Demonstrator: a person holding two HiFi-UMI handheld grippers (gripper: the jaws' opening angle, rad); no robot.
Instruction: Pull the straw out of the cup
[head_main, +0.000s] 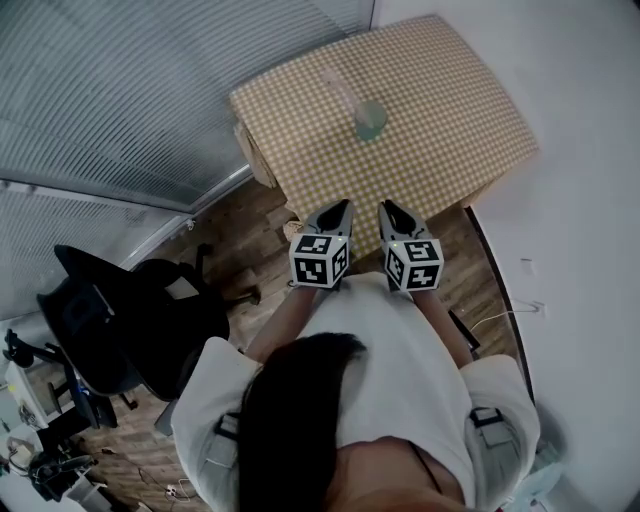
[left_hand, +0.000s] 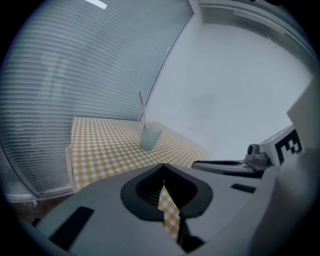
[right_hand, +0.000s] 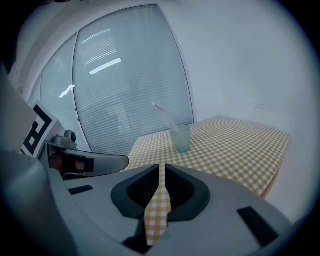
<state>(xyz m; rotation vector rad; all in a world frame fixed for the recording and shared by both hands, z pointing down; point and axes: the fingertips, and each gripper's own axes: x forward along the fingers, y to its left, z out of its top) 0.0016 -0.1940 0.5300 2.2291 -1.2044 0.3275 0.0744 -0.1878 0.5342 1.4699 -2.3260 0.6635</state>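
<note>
A pale green translucent cup (head_main: 370, 120) stands upright near the middle of a table (head_main: 450, 110) covered in a yellow checked cloth. A straw (head_main: 338, 88) leans out of the cup. In the left gripper view the cup (left_hand: 149, 137) and straw (left_hand: 141, 106) lie well ahead, and the same holds for the cup (right_hand: 182, 138) and straw (right_hand: 165, 116) in the right gripper view. My left gripper (head_main: 340, 207) (left_hand: 163, 172) and right gripper (head_main: 390, 208) (right_hand: 161, 170) hang side by side at the table's near edge. Both are shut and hold nothing.
A black office chair (head_main: 130, 320) stands on the wooden floor to the left. Window blinds (head_main: 120, 90) run behind and left of the table, and a white wall (head_main: 580, 200) is on its right. A cable (head_main: 510, 315) lies on the floor by the wall.
</note>
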